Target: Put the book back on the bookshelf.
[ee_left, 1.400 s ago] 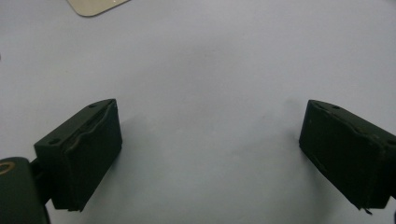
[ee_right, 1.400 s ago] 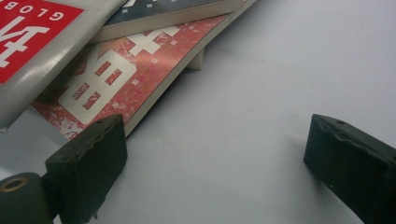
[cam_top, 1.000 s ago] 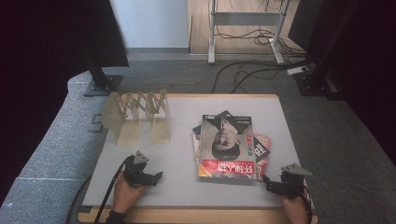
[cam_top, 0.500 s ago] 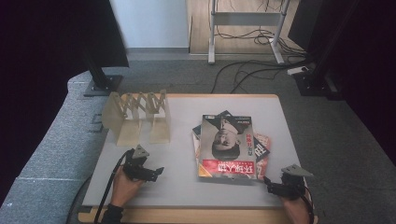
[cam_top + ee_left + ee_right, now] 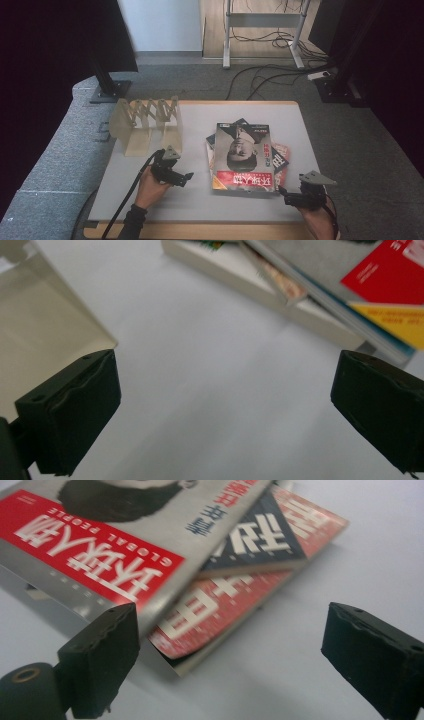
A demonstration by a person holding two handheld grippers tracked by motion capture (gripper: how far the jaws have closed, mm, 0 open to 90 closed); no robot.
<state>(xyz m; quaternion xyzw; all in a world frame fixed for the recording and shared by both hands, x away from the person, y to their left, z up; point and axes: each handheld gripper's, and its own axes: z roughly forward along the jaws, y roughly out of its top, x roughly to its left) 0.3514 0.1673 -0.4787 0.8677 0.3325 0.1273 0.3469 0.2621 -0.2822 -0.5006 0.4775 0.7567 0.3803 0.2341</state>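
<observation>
Tabletop (image 5: 200, 200): a pale grey surface with a wooden front edge is seen from above; everything named below is carried on it.

Magazine stack (image 5: 246, 155): several magazines are piled loosely and fanned at the right of centre. The top magazine (image 5: 242, 150) is laid with its cover portrait upside down to the person, its red title band (image 5: 95, 565) nearest the front edge.

Lower magazine (image 5: 210, 605): a red cover with large white characters is exposed beneath the top one, at the stack's near right corner.

Expanding file rack (image 5: 146, 125): a beige accordion rack is stood at the rear left, well apart from the stack.

Left gripper (image 5: 186, 177): it is held in the left hand (image 5: 150, 185) between rack and stack, pointed toward the stack's left edge. Its fingers (image 5: 70, 415) are spread wide, and nothing is held between them; bare tabletop is framed there.

Right gripper (image 5: 286, 198): it is held low at the front right, just beside the stack's near right corner. Its fingers (image 5: 102, 655) are spread wide and hold nothing; the magazine corners are seen just beyond the left finger.
</observation>
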